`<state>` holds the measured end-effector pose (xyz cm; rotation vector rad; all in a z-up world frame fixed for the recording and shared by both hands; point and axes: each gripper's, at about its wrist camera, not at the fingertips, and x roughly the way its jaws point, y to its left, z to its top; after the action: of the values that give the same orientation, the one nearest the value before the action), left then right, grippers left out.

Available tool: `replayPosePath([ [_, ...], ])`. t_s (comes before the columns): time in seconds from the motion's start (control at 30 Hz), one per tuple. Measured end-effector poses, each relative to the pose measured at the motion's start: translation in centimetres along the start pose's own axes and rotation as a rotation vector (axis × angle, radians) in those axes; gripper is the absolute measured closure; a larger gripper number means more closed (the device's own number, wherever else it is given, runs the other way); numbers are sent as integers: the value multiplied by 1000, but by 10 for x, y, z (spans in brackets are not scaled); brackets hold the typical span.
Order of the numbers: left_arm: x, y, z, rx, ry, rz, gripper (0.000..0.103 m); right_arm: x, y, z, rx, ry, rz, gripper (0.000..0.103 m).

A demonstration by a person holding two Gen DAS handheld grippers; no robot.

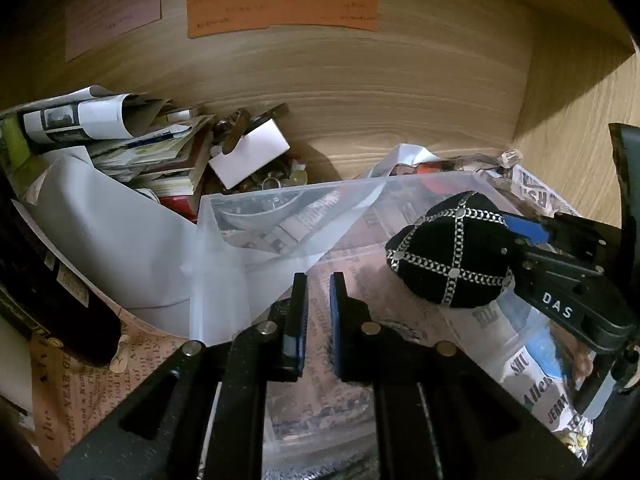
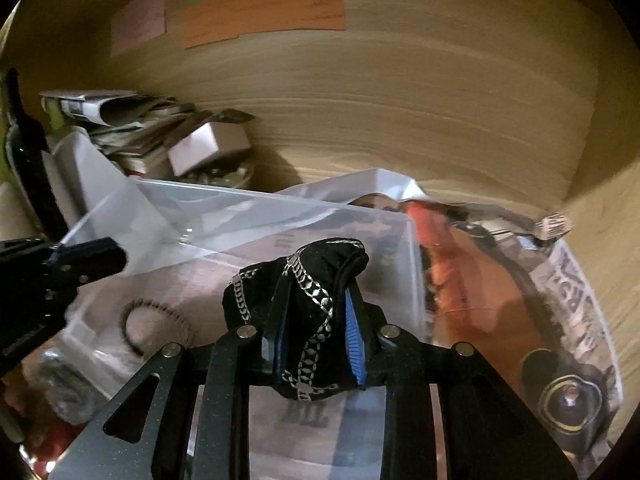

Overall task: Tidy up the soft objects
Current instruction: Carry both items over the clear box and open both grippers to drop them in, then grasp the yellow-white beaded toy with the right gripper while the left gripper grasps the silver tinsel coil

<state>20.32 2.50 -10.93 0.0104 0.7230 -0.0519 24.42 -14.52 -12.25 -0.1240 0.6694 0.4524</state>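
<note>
A black soft cap with silver chain trim point(image 1: 448, 252) is held by my right gripper point(image 1: 516, 240) above a clear plastic bin point(image 1: 224, 208). In the right wrist view the cap point(image 2: 308, 292) is bunched between the blue-padded fingers, and the right gripper point(image 2: 316, 312) is shut on it over the bin point(image 2: 168, 196). My left gripper point(image 1: 319, 280) is at the bin's near side, jaws nearly closed with a narrow gap and nothing between them; it also shows at the left edge of the right wrist view point(image 2: 80, 256). A dark coiled hair tie point(image 2: 156, 324) lies in the bin.
A pile of papers and booklets point(image 1: 112, 140) and a white card point(image 1: 250, 152) lie at the back left against the wooden wall point(image 1: 380, 88). A newspaper-print bag with orange contents point(image 2: 500, 280) lies right of the bin. A white sheet point(image 1: 120, 240) leans at the left.
</note>
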Motion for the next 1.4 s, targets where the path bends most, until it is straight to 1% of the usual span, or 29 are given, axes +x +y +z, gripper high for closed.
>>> replayPosePath([
  [0.1, -5, 1, 0, -7, -9, -8, 91, 2, -2, 1, 4, 7, 12, 78],
  [0.17, -10, 3, -1, -10, -24, -7, 82, 0, 1, 1, -6, 7, 41, 77],
  [0.27, -18, 3, -3, -11, -43, 0, 71, -1, 13, 0, -48, 17, 82, 77],
  [0.3, -21, 4, -4, -12, -48, 1, 69, -1, 17, 0, -60, 21, 85, 75],
  [0.33, -23, 4, -5, -14, -51, 0, 65, 0, 21, -2, -73, 27, 93, 68],
  [0.37, -26, 4, -6, -14, -54, 0, 61, 0, 24, -3, -81, 32, 101, 65],
  [0.4, -29, 4, -7, -13, -59, 1, 60, -1, 26, -4, -82, 35, 114, 57],
  [0.43, -32, 4, -8, -11, -64, 4, 58, -3, 27, -4, -81, 37, 124, 52],
  [0.57, -45, 5, -13, 2, -80, 14, 48, -17, 28, -5, -81, 14, 114, 48],
  [0.6, -50, 5, -15, 2, -84, 13, 46, -21, 27, -5, -77, 5, 117, 44],
  [0.63, -54, 6, -17, 0, -89, 11, 42, -27, 26, -5, -71, -6, 118, 39],
  [0.67, -59, 7, -18, -3, -94, 10, 38, -35, 24, -5, -64, -24, 116, 38],
  [0.77, -73, 10, -25, -9, -112, 12, 30, -60, 19, -6, -49, -79, 111, 33],
  [0.83, -79, 12, -29, -11, -117, 10, 26, -73, 16, -8, -39, -105, 112, 28],
  [0.9, -85, 12, -36, -11, -118, 7, 22, -88, 14, -14, -27, -133, 115, 25],
  [0.97, -90, 12, -43, -9, -114, 4, 17, -98, 12, -20, -19, -145, 118, 25],
  [1.07, -94, 12, -55, -6, -98, -2, 14, -107, 11, -31, -3, -143, 137, 25],
  [1.17, -92, 9, -67, 2, -68, -4, 14, -111, 14, -45, 12, -124, 163, 25],
  [1.3, -81, 6, -82, 3, -14, -11, 14, -112, 19, -61, 18, -99, 188, 25],
  [1.4, -68, 6, -89, -14, 29, -22, 14, -109, 25, -72, 22, -71, 209, 25],
])
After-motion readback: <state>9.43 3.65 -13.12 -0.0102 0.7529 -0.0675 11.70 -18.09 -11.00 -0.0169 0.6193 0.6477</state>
